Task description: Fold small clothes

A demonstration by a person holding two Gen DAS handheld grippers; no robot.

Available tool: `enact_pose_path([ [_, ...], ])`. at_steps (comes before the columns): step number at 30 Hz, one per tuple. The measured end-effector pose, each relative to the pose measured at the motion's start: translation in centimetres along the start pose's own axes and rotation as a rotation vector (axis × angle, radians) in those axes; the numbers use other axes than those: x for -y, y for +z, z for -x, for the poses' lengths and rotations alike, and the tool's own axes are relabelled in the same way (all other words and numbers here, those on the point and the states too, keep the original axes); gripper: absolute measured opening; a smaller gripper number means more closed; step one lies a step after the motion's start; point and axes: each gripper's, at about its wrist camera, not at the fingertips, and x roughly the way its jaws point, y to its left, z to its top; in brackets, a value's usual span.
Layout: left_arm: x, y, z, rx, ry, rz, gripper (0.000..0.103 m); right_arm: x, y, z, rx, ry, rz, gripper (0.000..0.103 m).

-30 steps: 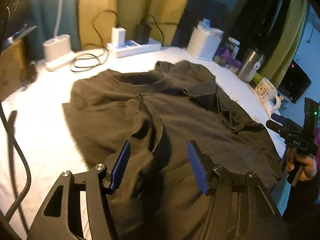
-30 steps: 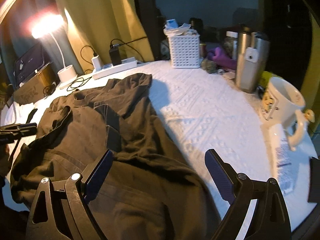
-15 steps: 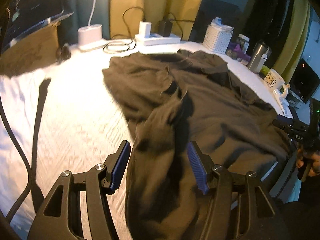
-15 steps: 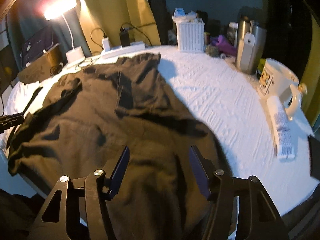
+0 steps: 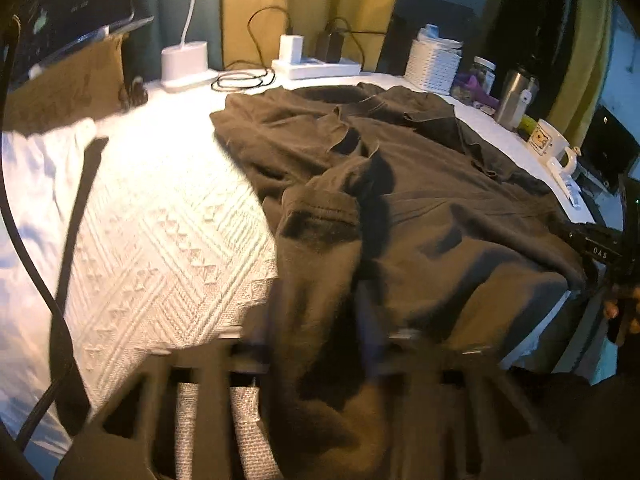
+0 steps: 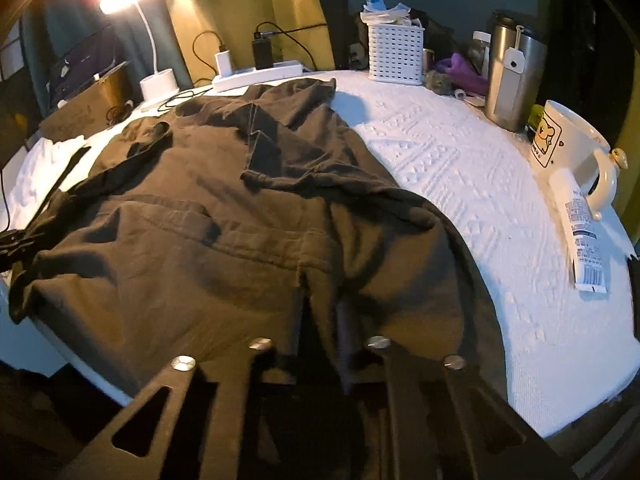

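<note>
**Both grippers pinch the shirt hem**

The right gripper [image 6: 320, 320] has just closed on the dark brown cotton T-shirt [image 6: 224, 208] at the near edge of the white textured tablecloth [image 6: 460, 168]. The blurred left gripper [image 5: 320, 312] has likewise been closing, fabric bunched between its jaws.

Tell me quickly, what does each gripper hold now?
Left gripper: just closed on the near edge of the brown T-shirt.
Right gripper: just closed, pinching the same shirt's edge.

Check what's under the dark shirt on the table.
The dark shirt lies on a white textured tablecloth, which shows bare on both sides of it. Whether anything else sits beneath the fabric cannot be seen; the shirt covers that area.
</note>
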Motion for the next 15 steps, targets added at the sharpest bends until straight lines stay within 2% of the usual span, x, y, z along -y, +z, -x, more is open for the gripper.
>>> enact_pose_path([
  [2,0.2,0.0,0.7,0.026,0.006,-0.014,0.004,-0.2,-0.1,0.6,0.002,-0.012,0.012,0.007],
  [15,1.5,-1.9,4.3,0.043,0.016,-0.092,0.004,0.3,-1.6,4.9,0.043,-0.047,0.027,0.007],
])
